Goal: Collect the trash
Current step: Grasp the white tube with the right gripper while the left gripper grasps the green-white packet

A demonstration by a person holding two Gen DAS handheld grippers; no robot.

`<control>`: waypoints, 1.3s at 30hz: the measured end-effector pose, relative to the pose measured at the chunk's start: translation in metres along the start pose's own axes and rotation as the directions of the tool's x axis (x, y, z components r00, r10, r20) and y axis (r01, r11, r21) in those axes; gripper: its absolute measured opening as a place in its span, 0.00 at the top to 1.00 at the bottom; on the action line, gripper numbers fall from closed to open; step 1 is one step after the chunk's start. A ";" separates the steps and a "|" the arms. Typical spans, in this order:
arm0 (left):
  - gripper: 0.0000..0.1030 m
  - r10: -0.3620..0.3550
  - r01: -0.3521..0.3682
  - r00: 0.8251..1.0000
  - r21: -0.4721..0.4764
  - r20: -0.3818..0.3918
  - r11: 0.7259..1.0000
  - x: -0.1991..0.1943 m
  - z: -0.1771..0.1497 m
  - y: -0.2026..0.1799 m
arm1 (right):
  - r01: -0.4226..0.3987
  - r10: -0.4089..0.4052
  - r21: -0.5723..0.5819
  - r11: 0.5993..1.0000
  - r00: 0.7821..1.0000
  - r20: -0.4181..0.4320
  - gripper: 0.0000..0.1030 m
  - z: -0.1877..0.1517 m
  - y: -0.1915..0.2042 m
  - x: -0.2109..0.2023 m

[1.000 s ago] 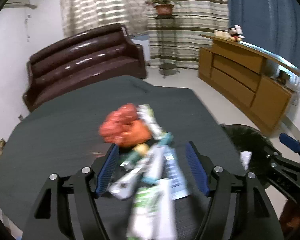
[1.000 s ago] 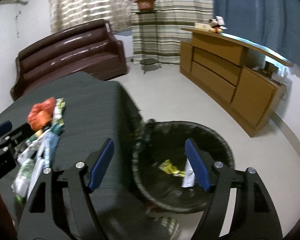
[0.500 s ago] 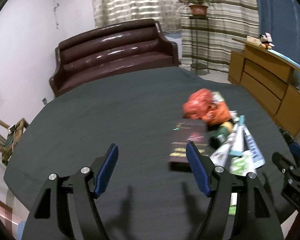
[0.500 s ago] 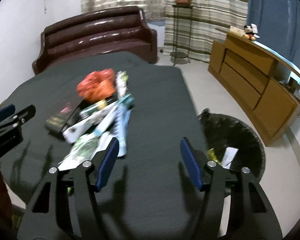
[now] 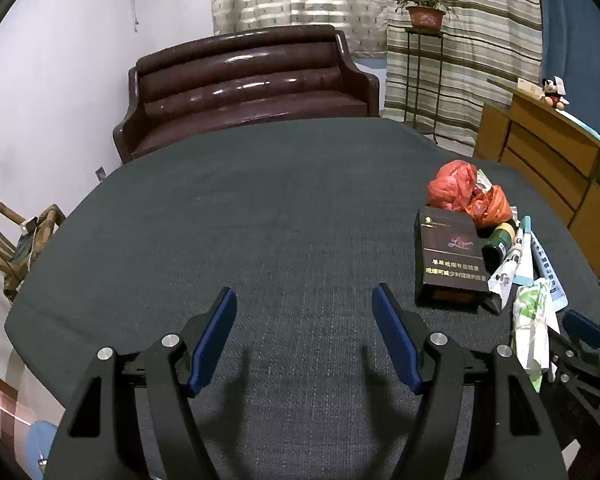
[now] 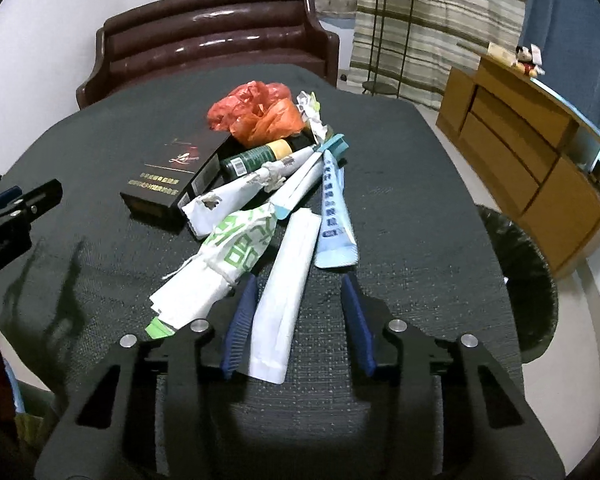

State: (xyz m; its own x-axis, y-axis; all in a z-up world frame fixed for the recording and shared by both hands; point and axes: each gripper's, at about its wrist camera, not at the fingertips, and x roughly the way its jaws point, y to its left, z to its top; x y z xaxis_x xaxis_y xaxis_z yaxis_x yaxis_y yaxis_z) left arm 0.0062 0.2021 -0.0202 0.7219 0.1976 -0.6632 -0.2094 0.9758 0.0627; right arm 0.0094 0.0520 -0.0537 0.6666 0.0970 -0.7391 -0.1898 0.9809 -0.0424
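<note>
Black bin (image 6: 520,280) cut off by the worktop (image 6: 420,220) edge, contents unseen. Green bottle (image 6: 256,158) partly buried under wrappers. Print on the dark box (image 5: 452,256) too small to read. Right claw (image 5: 580,344) clipped at the frame edge, perhaps touching the green-printed wrapper (image 5: 534,320).

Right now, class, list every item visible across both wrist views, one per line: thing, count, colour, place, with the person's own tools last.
Plastic bag: one, red-orange, far end of pile.
Cigarette carton: one, black, left of pile.
Bottle: one, dark green, beside carton.
Flat tube: one, white, between right jaws.
Tube: one, pale blue, right of it.
Printed wrapper: one, white-green, left.
Table: one, dark grey.
Bin: one, black-lined, floor.
Sofa: one, brown.
Right gripper: closing.
Left gripper: open, empty.
</note>
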 end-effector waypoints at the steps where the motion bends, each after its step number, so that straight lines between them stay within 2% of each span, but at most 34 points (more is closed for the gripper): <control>1: 0.34 -0.005 0.005 1.000 -0.003 -0.003 1.000 0.002 0.001 -0.001 | -0.005 0.005 -0.005 1.000 1.000 0.000 0.67 0.000 0.001 0.000; 2: 0.34 -0.008 0.008 1.000 -0.005 -0.005 1.000 0.003 0.002 -0.003 | -0.004 0.004 -0.014 1.000 1.000 0.001 0.70 0.000 0.003 -0.001; 4: 0.34 -0.017 0.017 1.000 -0.005 -0.009 1.000 0.004 0.001 -0.005 | -0.005 0.005 -0.027 1.000 1.000 0.005 0.81 -0.001 0.007 -0.001; 15: 0.34 -0.110 0.111 0.994 0.020 -0.009 0.994 -0.007 0.003 -0.032 | -0.013 0.013 -0.015 1.000 0.998 0.057 0.81 0.004 -0.008 -0.024; 25: 0.31 -0.225 0.227 0.974 0.070 -0.029 0.971 -0.016 0.002 -0.087 | 0.047 -0.050 0.031 0.998 0.995 0.089 0.81 0.004 -0.064 -0.036; 31: 0.31 -0.245 0.252 0.967 0.130 -0.064 0.959 -0.013 -0.008 -0.116 | 0.048 -0.055 0.085 0.995 0.995 0.079 0.81 -0.003 -0.098 -0.033; 36: 0.31 -0.226 0.235 0.972 0.167 -0.072 0.958 -0.009 -0.014 -0.131 | 0.024 -0.032 0.111 0.994 0.997 0.071 0.81 -0.008 -0.109 -0.029; 39: 0.41 -0.219 0.232 0.972 0.177 -0.089 0.956 -0.005 -0.017 -0.135 | 0.012 -0.021 0.120 0.993 0.997 0.072 0.81 -0.010 -0.112 -0.028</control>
State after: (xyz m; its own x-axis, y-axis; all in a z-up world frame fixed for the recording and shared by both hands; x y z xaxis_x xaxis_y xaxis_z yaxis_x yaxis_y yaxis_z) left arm 0.0198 0.0681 -0.0380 0.6887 -0.0305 -0.7244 0.0842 0.9957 0.0381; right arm 0.0053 -0.0627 -0.0352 0.7205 0.0886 -0.6877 -0.0938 0.9951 0.0299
